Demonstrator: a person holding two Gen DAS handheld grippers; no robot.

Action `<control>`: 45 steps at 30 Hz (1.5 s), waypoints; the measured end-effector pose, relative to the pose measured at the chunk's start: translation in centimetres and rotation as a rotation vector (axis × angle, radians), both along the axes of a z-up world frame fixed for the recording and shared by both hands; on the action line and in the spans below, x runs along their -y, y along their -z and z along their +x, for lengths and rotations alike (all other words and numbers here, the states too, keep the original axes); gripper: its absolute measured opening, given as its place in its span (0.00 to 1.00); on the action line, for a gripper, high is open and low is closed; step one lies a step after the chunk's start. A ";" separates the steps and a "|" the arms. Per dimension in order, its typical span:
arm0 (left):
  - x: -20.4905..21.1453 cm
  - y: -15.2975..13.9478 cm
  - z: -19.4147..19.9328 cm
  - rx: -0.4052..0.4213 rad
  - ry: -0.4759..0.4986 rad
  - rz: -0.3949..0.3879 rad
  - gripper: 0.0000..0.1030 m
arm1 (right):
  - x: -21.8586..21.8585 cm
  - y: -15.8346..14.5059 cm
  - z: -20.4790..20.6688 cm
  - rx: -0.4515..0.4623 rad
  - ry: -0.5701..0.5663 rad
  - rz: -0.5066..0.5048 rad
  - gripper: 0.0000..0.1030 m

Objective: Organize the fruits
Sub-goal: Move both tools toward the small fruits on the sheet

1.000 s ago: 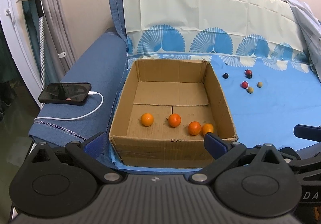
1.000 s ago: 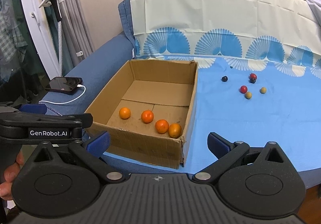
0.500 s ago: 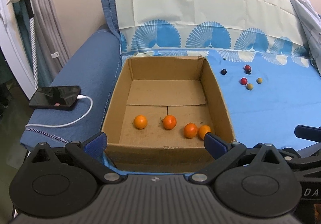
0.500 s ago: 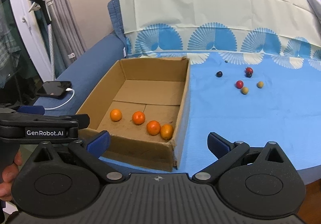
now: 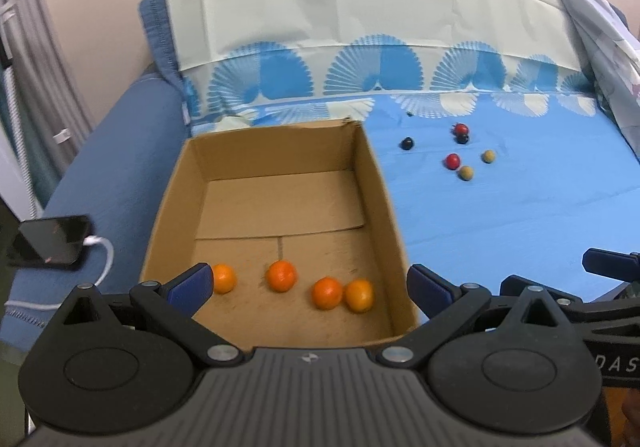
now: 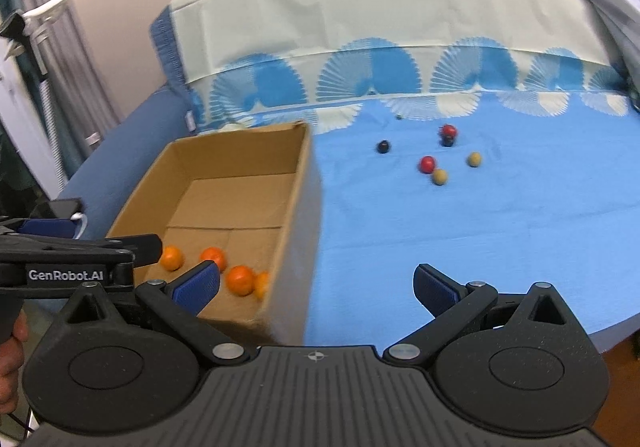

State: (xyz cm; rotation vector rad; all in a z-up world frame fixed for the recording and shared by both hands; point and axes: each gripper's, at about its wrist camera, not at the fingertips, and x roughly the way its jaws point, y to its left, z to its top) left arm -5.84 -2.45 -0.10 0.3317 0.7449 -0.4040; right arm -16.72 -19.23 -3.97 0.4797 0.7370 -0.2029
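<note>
An open cardboard box [image 5: 376,183] [image 6: 296,175] sits on a blue cloth [image 5: 500,215]. Several oranges [image 5: 282,276] [image 6: 240,279] lie in a row on its near floor. Small red [image 5: 452,161] [image 6: 427,164], dark [image 5: 407,143] [image 6: 383,146] and tan [image 5: 465,173] [image 6: 439,177] fruits lie loose on the cloth to the box's right. My left gripper [image 5: 308,285] is open and empty over the box's near edge. My right gripper [image 6: 316,287] is open and empty over the box's near right corner.
A phone [image 5: 48,241] on a white cable lies on the blue sofa arm, left of the box. The covered backrest [image 5: 360,27] rises behind. Grey fabric [image 5: 600,31] hangs at the far right. A white stand [image 6: 36,19] is at the left.
Both grippers have moved forward and to the right, over the box's near edge; the box and fruits look larger. The jaws stay open. No fruit has moved.
</note>
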 end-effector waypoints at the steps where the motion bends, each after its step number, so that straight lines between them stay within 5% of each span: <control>1: 0.8 0.1 0.4 -0.005 0.008 0.000 1.00 | 0.7 0.3 0.1 -0.006 0.014 0.001 0.99; 23: 14.7 2.9 5.7 -0.031 0.149 0.008 1.00 | 11.9 5.1 2.5 -0.071 0.195 -0.052 0.99; 33: 19.3 5.4 9.3 -0.116 0.156 -0.028 1.00 | 16.4 7.8 3.9 -0.053 0.222 -0.144 0.99; 45: 30.0 13.0 20.1 -0.294 0.151 -0.036 1.00 | 25.2 18.1 12.3 -0.093 0.215 -0.144 0.99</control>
